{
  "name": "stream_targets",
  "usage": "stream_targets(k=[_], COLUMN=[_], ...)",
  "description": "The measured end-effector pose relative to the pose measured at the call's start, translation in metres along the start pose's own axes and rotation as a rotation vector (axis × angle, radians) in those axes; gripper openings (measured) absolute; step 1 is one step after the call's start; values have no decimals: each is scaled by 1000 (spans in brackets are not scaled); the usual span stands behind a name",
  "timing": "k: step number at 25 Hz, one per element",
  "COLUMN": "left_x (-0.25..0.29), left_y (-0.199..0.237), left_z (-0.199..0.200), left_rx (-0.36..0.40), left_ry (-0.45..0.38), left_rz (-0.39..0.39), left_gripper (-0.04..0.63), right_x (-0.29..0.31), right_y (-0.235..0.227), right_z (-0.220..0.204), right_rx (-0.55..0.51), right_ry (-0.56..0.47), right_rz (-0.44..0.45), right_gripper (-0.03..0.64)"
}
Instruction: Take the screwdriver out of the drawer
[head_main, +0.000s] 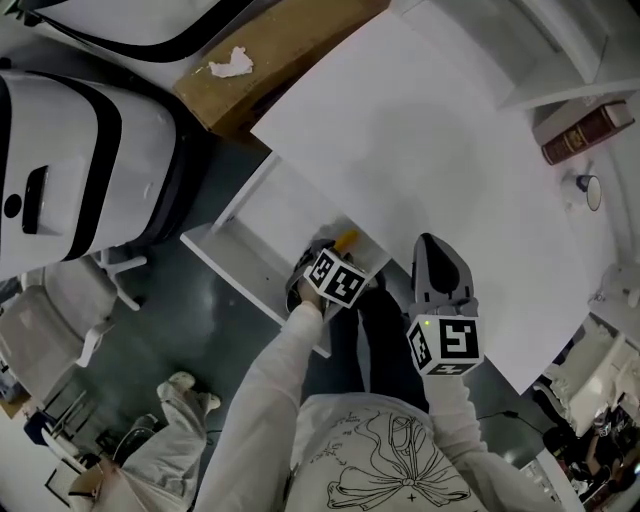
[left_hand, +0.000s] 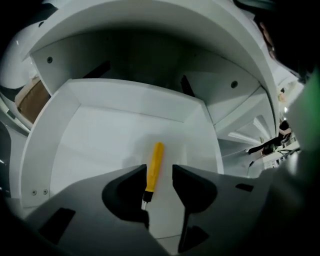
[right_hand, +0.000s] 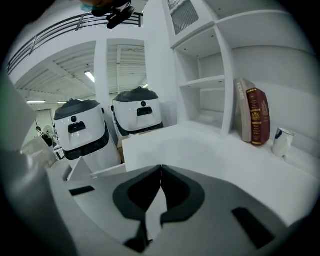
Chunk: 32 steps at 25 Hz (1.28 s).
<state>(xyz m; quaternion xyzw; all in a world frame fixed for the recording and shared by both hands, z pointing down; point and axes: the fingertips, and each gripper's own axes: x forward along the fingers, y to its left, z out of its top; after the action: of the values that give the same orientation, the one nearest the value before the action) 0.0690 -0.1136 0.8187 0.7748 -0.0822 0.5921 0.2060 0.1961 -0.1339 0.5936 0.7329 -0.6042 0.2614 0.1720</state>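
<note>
The screwdriver (left_hand: 154, 167), with a yellow handle and a short metal tip, lies on the white floor of the open drawer (left_hand: 100, 135). My left gripper (left_hand: 159, 172) points steeply down into the drawer. Its jaws stand open on either side of the handle's lower end, nearer on the left side, and do not press on it. In the head view, only a bit of yellow screwdriver (head_main: 346, 240) shows beside the left gripper (head_main: 322, 252), inside the drawer (head_main: 240, 275). My right gripper (head_main: 430, 242) (right_hand: 161, 167) hovers over the white tabletop (head_main: 420, 130), shut and empty.
Two white and black machines (head_main: 70, 170) stand left of the drawer, with a cardboard piece (head_main: 270, 50) behind. A dark red book (right_hand: 259, 116), a grey one and a cup (right_hand: 281, 141) stand by the white shelves (right_hand: 200, 82) at the table's far right.
</note>
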Motion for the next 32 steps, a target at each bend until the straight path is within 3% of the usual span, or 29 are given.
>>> stream_targets(k=[11,16,21,29,32], left_x=[28,36,38,32,21], left_y=[7,10,12,15,17], left_z=[-8,-13,-12,-11,-8], left_rx=[22,37,44,-80,-94], left_ry=[61,89,92,43,20], left_rz=[8,35,50,34,46], left_gripper=[155,94,75,67,67], right_x=[7,10,11,9,6], right_y=[-9,-11,-16,-15,-12], right_z=[-13,-17,-18,-18,-13], right_rx=[14,15,21,18,15], right_ry=[28,40,45,45,34], right_rz=[-20,-19,-20,-7,2], right_gripper=[3,3,3,3,3])
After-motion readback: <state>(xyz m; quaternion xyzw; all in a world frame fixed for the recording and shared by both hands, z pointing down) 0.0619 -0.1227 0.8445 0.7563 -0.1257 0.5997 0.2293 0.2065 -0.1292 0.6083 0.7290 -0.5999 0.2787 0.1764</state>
